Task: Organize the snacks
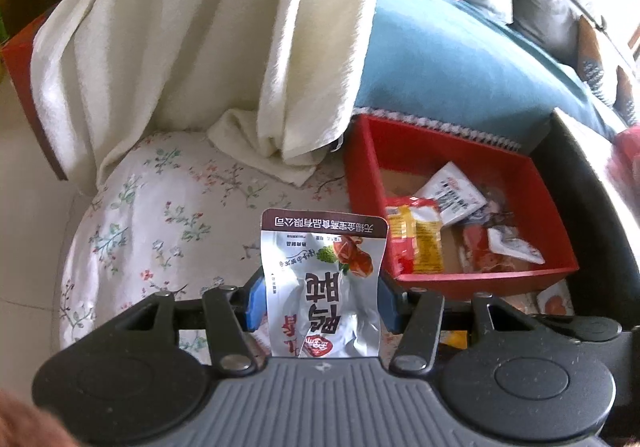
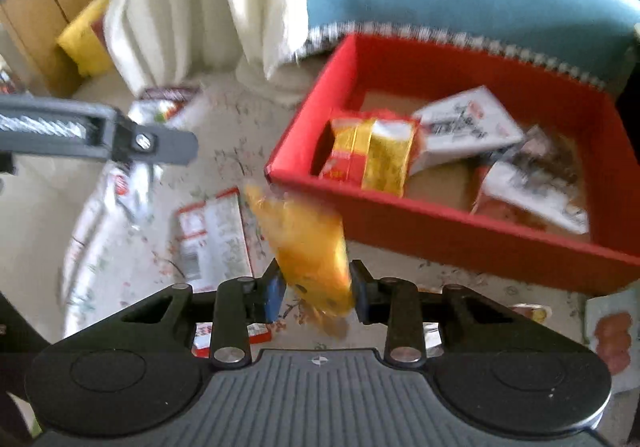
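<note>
A yellow pack (image 2: 308, 247) is pinched by the right gripper (image 2: 316, 287), and the red box (image 2: 460, 235) is found just ahead, to its right.

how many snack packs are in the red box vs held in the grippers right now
In the red box: 4 that I can make out (yellow-red pack, white pack, two red-white packs; clutter may hide more)
Held by left gripper: 1 silver pack
Held by right gripper: 1 yellow pack
Total: 6
</note>
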